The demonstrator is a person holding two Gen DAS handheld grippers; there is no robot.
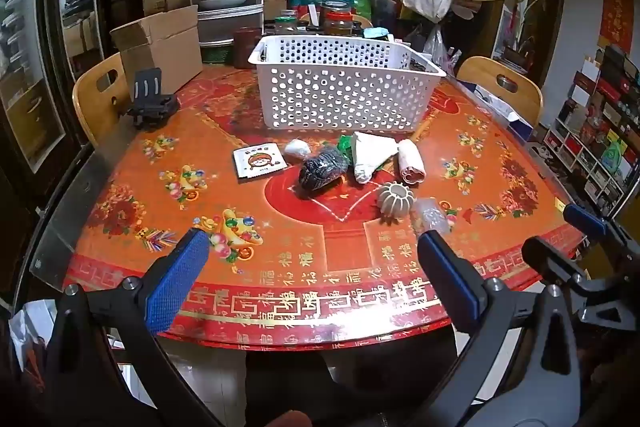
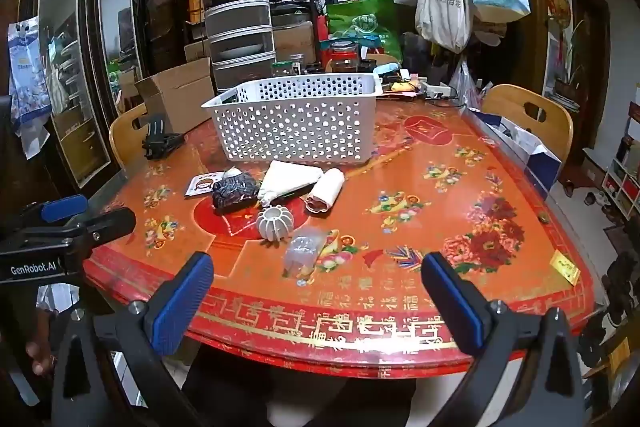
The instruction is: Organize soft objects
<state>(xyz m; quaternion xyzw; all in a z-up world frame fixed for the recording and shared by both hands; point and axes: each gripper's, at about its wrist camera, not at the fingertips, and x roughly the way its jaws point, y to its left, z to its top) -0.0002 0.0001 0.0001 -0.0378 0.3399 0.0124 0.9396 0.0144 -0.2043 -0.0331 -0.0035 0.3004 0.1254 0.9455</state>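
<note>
Both grippers hang over the near edge of the table (image 1: pixel 120 227). The left gripper (image 1: pixel 312 275) has its blue fingers (image 1: pixel 176 283) spread wide, nothing between them. The right gripper (image 2: pixel 318 291) is likewise spread wide and empty.

Just beyond lies a clear wrap (image 2: pixel 304 251), crumpled, right of centre. Next to it, slightly farther and to the left, sits a ribbed grey ball (image 1: pixel 396 201).

Behind these a row of soft items crosses mid-table: a flat packet (image 1: pixel 260 163) at the left, a small white wad (image 1: pixel 298 149), a dark bundle (image 1: pixel 322 169), a cream cloth (image 1: pixel 372 153) and a rolled pale cloth (image 1: pixel 412 161) at the right. The dark bundle and cream cloth touch.

Farther still stands a white perforated basket (image 1: pixel 344 95); its contents cannot be judged. A black clamp (image 1: pixel 152 105) rests at the far left edge.
</note>
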